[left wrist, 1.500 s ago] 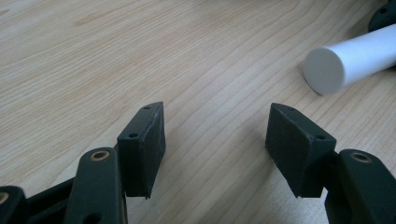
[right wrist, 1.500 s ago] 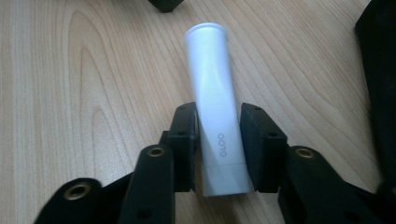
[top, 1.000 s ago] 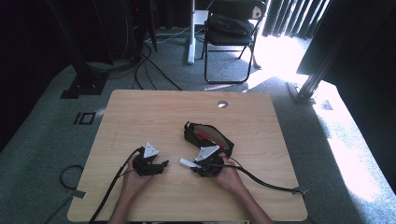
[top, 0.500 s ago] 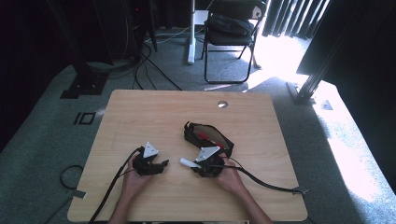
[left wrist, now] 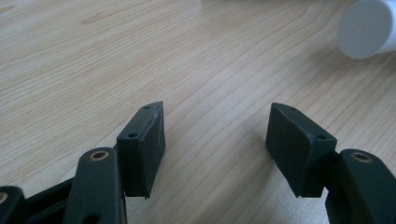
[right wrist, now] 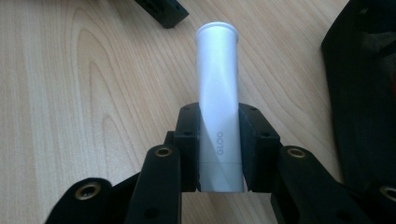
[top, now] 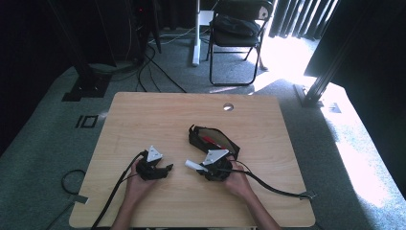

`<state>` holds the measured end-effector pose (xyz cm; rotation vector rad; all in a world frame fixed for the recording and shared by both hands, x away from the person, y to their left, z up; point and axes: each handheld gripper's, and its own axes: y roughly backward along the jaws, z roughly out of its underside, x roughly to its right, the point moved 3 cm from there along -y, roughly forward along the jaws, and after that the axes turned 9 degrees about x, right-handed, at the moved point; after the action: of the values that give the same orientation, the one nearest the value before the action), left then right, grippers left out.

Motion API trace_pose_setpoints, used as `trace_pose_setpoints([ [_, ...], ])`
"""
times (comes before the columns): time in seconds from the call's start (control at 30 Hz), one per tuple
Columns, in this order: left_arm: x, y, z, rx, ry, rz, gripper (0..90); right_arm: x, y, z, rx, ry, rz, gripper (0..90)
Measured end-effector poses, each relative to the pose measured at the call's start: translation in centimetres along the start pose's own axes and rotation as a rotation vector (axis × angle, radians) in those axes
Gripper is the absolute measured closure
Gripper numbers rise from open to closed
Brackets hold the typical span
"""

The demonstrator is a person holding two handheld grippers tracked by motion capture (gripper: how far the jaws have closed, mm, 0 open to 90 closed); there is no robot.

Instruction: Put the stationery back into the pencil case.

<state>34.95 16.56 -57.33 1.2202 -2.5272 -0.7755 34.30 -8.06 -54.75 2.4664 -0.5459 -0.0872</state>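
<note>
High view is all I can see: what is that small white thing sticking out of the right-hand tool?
Observer: A white glue stick, with "GLOO" printed on it; the right gripper clamps it between its fingers.
Operator: Is the other tool holding anything?
Observer: No. The left gripper is open, with bare table between its fingers.
Operator: Which way does that left tool point?
Observer: Toward the glue stick: its round end shows at the top right of the left gripper view.
</note>
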Motion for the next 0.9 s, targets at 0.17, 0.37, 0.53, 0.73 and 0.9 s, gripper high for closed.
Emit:
trace_pose_setpoints([
  [0.17,0.0,0.0,0.0,0.0,-0.001,0.0,38.0,0.0,0.6,-0.4,0.012,0.006,0.008,71.1],
  [0.37,0.0,0.0,0.0,0.001,0.001,0.0,38.0,0.1,1.2,-0.7,0.023,0.01,0.017,71.1],
  [0.53,0.0,0.0,0.0,0.0,0.001,0.0,37.9,0.1,1.7,-1.0,0.033,0.016,0.023,71.1],
  [0.73,0.0,0.0,0.0,-0.001,0.001,0.0,37.9,0.1,2.3,-1.3,0.046,0.017,0.034,71.1],
  [0.9,0.0,0.0,0.0,-0.001,0.001,0.0,38.0,0.2,2.9,-1.6,0.059,0.027,0.045,71.1],
])
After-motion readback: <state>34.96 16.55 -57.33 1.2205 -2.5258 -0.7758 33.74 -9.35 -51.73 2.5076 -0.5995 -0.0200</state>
